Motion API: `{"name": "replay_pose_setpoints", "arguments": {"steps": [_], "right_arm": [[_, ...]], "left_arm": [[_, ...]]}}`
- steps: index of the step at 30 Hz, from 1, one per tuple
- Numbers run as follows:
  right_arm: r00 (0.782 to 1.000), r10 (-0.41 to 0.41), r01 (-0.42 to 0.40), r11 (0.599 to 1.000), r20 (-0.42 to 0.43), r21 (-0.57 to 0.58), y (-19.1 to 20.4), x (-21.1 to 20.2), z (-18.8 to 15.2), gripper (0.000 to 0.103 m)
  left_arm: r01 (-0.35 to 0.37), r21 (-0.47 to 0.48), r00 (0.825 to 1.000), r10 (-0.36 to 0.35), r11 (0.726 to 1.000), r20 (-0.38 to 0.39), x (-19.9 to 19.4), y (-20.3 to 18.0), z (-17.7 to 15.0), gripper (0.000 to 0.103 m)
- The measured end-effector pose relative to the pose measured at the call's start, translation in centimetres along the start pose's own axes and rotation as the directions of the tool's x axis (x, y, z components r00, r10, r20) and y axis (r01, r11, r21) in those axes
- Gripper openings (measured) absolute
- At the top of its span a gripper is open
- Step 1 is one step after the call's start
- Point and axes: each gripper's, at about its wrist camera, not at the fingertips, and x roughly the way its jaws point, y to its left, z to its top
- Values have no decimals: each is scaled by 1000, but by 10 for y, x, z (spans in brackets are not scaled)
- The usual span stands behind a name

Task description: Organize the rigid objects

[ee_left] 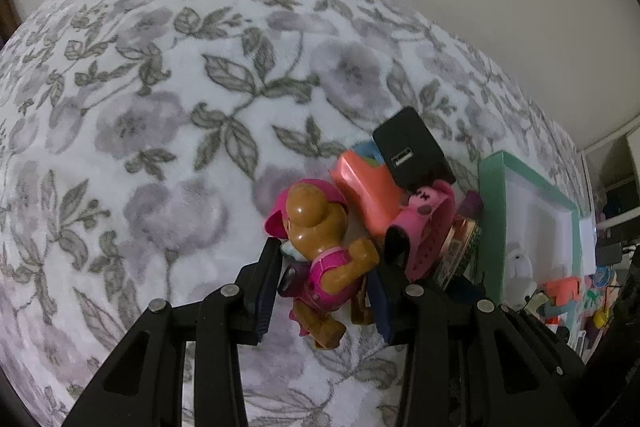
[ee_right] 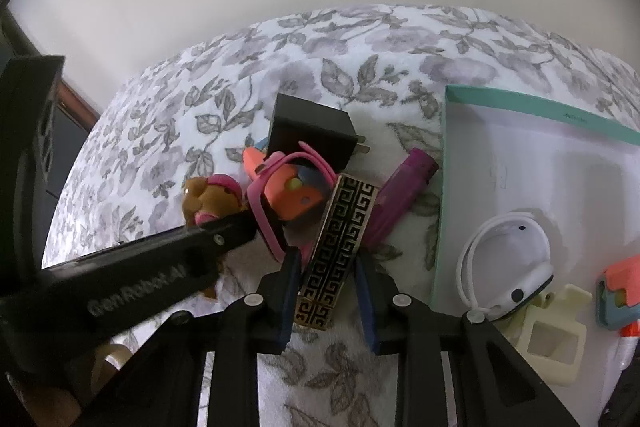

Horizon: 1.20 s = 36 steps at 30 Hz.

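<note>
I read both hands as being at the grasp stage, each about to lift one item out of the pile on the floral blanket [ee_left: 152, 115].

My left hand-held gripper [ee_left: 322, 291] has the brown pup figurine [ee_left: 320, 247] between its pads; the pads look pressed on its pink torso, so I take it as grasped, though contact on the far pad is partly hidden. I'd keep the squeeze on the torso, not the rounded head, and lift straight up so its arm does not catch the pink watch band [ee_left: 424, 227] just beside the right finger.

My right hand-held gripper [ee_right: 329, 291] straddles the black-and-gold patterned case [ee_right: 338, 251]. The jaws stand released, with a visible gap on the right side. I'd centre before clenching, since the case leans against the magenta tube [ee_right: 400, 191] and may slide.

The case is a flat, hard slab with a glossy key pattern, probably slick. The teal-rimmed tray [ee_right: 532, 107], right of this hand-held gripper, already holds a white band [ee_right: 504, 263], so I judge it the destination.
</note>
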Motion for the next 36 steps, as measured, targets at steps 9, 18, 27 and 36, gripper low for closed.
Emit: {"name": "replay_pose_setpoints", "arguments": {"steps": [9, 18, 27, 36], "right_arm": [[1000, 21, -22, 999, 16, 42, -12, -10, 6, 23], [997, 41, -45, 997, 63, 68, -20, -31, 13, 22], [981, 38, -52, 996, 193, 70, -22, -87, 27, 22], [969, -13, -11, 995, 249, 95, -40, -119, 35, 22]], "left_arm": [[25, -12, 998, -25, 1000, 54, -21, 4, 4, 42], [37, -11, 990, -36, 999, 134, -53, 3, 9, 42], [52, 26, 972, -56, 998, 226, -85, -15, 13, 42], [73, 107, 958, -99, 992, 267, -101, -54, 7, 42]]}}
